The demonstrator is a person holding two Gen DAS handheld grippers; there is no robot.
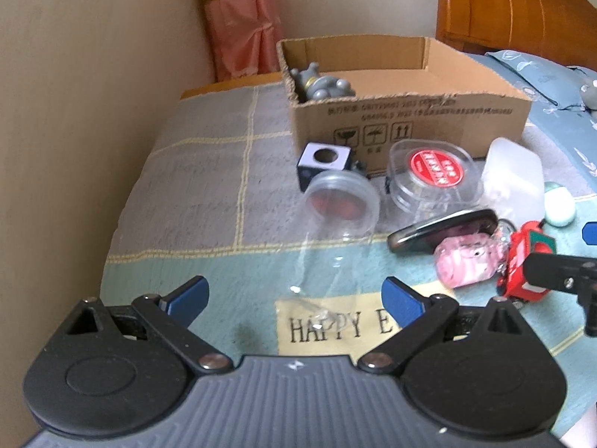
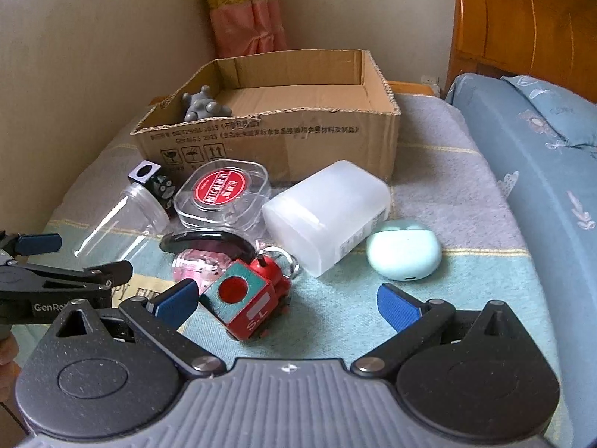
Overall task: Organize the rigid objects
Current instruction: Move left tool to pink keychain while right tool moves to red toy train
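My left gripper (image 1: pixel 294 298) is open, and the bottom end of a clear plastic jar (image 1: pixel 335 224) lies on its side between the blue fingers. My right gripper (image 2: pixel 287 300) is open too, with a red toy train (image 2: pixel 253 298) on the bedspread between its fingers, close to the left pad. An open cardboard box (image 1: pixel 410 119) (image 2: pixel 298 142) stands behind, with a grey figure (image 1: pixel 321 84) (image 2: pixel 203 106) in its far left corner. In the right wrist view the left gripper's finger (image 2: pixel 37 244) shows beside the jar (image 2: pixel 127 220).
In front of the box lie a black cube with a hole (image 2: pixel 149 173), a clear case with a red label (image 2: pixel 224 194), a white translucent box (image 2: pixel 328 212), a mint earbud case (image 2: pixel 405 254), a dark curved object (image 2: pixel 209 240) and a pink item (image 2: pixel 197 265). Blue pillow (image 2: pixel 541 149) at right, wall at left.
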